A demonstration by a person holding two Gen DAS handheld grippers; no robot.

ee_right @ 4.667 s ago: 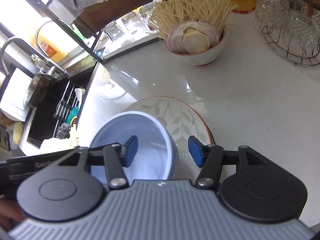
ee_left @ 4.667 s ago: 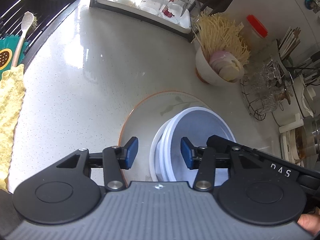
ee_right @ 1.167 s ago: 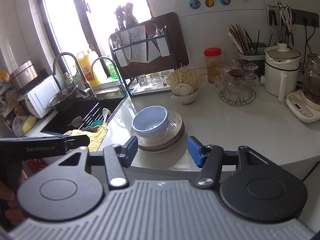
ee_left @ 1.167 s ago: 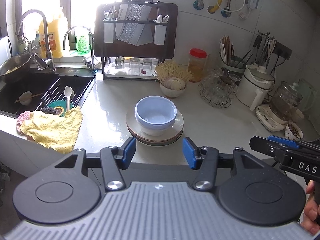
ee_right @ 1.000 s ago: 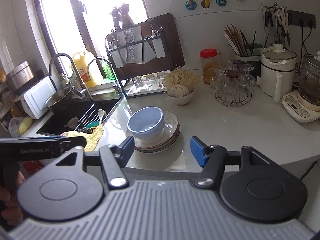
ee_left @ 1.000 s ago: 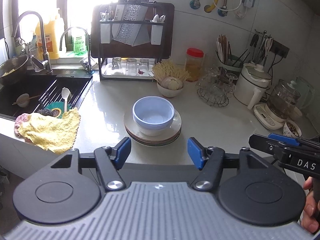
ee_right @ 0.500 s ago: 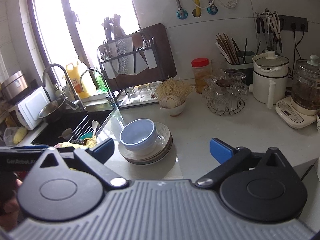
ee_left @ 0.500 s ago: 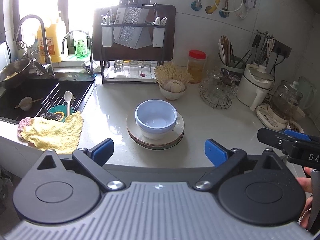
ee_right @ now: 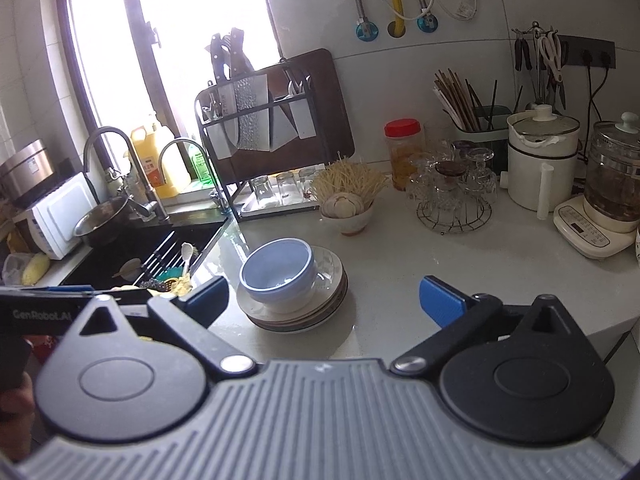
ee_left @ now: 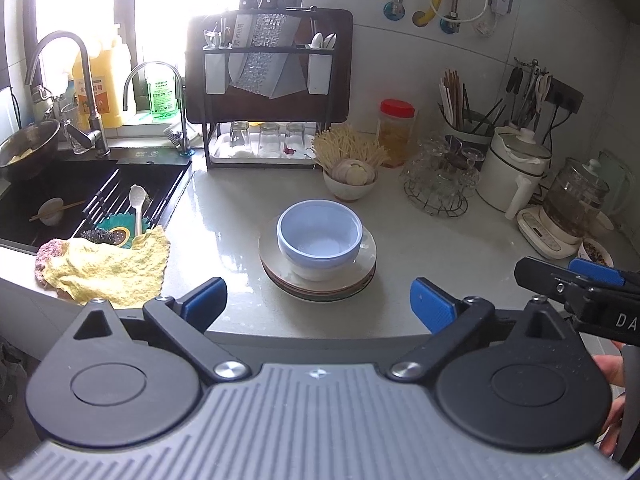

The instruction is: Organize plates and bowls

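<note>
Crockery sits mid-table (ee_left: pixel 420 240): a pale blue ceramic bowl (ee_left: pixel 320 236) nested on a stack of cream plates (ee_left: pixel 366 268). Glazed, probably slippery, breakable and heavy; pinch the bowl's rim. Left tongs (ee_left: pixel 318 304) and right tongs (ee_right: pixel 324 296) gape apart, empty, well back.

Yellow cloth (ee_left: pixel 106 270) by the sink (ee_left: pixel 80 188) — knife rack (ee_left: pixel 268 92) behind; kettle (ee_left: pixel 514 172) right.

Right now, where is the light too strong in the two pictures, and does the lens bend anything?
Left wrist view: the window behind the faucet is blown out white, and glare streaks the countertop beside the blue bowl. Right wrist view: the window is overexposed too, the knife rack is backlit and dark, and the fisheye curves the wall tiles and counter edge.
</note>
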